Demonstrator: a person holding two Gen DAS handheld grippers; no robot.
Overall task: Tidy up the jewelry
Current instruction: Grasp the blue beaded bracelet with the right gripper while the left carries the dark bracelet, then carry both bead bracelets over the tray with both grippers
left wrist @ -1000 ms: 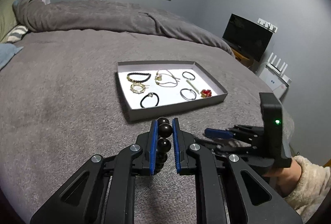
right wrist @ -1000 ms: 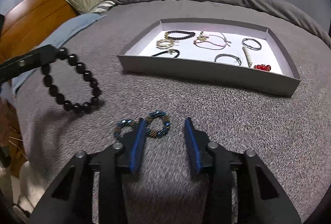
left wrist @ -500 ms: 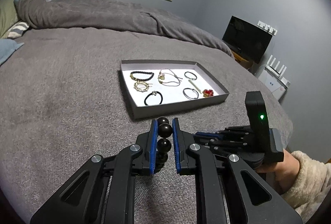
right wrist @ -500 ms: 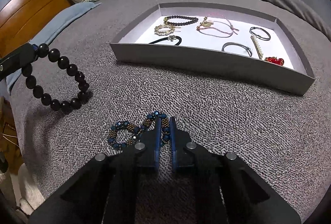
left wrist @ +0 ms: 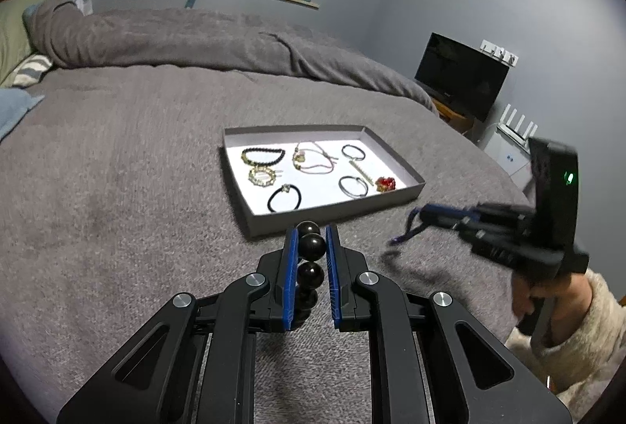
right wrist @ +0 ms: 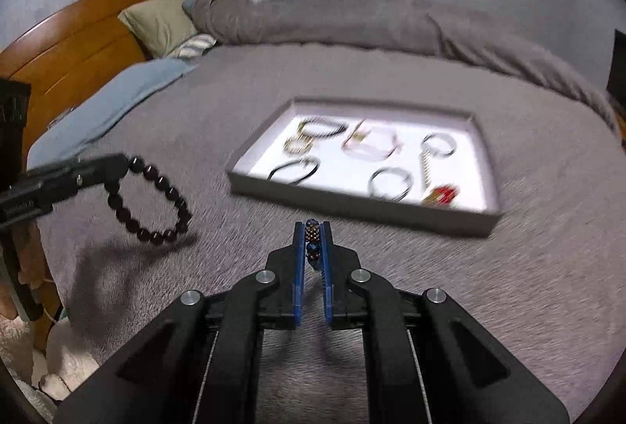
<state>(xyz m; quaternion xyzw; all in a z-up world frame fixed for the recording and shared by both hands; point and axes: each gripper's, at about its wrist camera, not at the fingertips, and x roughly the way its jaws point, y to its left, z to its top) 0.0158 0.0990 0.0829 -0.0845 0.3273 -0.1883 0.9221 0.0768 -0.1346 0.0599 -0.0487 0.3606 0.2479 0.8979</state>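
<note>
My left gripper (left wrist: 310,242) is shut on a black bead bracelet (left wrist: 311,248), held above the grey bedspread just in front of the grey jewelry tray (left wrist: 332,214). In the right wrist view the bracelet (right wrist: 156,201) hangs as a loop from the left gripper's fingertips (right wrist: 113,166). My right gripper (right wrist: 312,238) is shut on a blue and bronze beaded bracelet (right wrist: 312,234), lifted off the bed in front of the tray (right wrist: 352,207). In the left wrist view the right gripper (left wrist: 422,214) has the blue bracelet dangling below it. The tray holds several bracelets, hair ties and a red piece (left wrist: 385,182).
The grey bedspread (left wrist: 117,169) lies all around the tray. A rolled grey duvet (right wrist: 352,21) and pillows (right wrist: 164,17) lie at the far side by the wooden headboard (right wrist: 70,44). A monitor (left wrist: 461,76) and router (left wrist: 512,146) stand past the bed's right edge.
My right gripper closed on the blue beaded bracelet and lifted it off the bed. My left gripper kept its hold on the black bracelet and barely moved.
</note>
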